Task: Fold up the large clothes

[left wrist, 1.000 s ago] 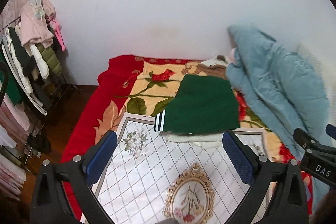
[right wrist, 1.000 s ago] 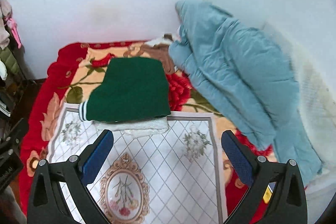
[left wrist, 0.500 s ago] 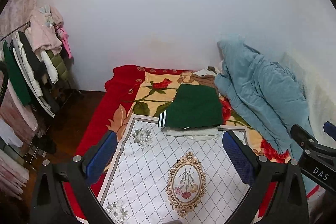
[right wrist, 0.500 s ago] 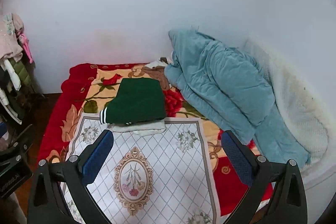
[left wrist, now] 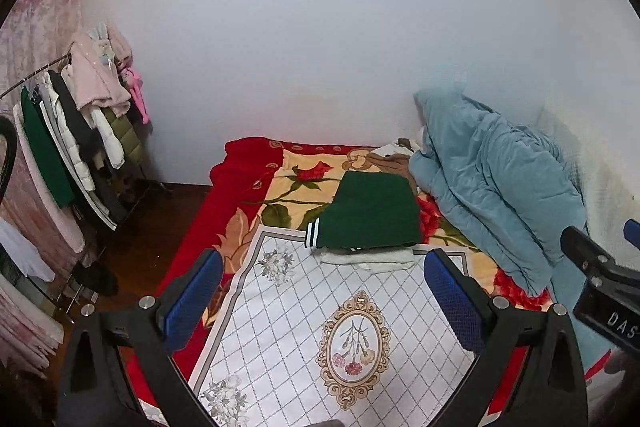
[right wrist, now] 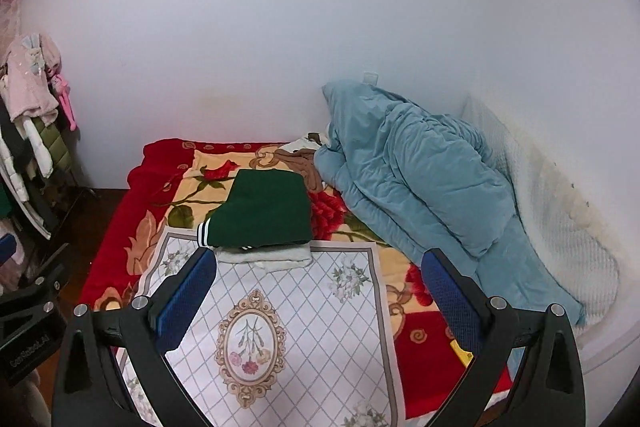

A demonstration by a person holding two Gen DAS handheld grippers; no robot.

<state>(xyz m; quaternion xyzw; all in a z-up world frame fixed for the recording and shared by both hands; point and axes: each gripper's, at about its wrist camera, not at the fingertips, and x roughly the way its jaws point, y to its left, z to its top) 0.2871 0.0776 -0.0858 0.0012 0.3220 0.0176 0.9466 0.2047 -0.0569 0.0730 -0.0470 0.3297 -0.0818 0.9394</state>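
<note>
A folded dark green garment (left wrist: 372, 213) (right wrist: 264, 213) with a striped cuff lies on top of a folded white garment (left wrist: 370, 259) (right wrist: 266, 255), at the far edge of a white diamond-patterned cloth (left wrist: 332, 327) (right wrist: 280, 327) spread on the bed. My left gripper (left wrist: 322, 301) hangs open above the near part of that cloth, holding nothing. My right gripper (right wrist: 318, 301) is also open and empty, well short of the green garment. Part of the right gripper's body shows at the right edge of the left wrist view.
A red floral blanket (left wrist: 240, 195) (right wrist: 120, 227) covers the bed. A bunched blue quilt (left wrist: 492, 187) (right wrist: 416, 187) lies along the right side against the wall. A clothes rack (left wrist: 76, 147) (right wrist: 28, 131) with hanging garments stands left of the bed, over dark floor.
Both grippers have drawn back and risen away from the folded stack, so more of the bed, floor and clothes rack shows. Both stay open.
</note>
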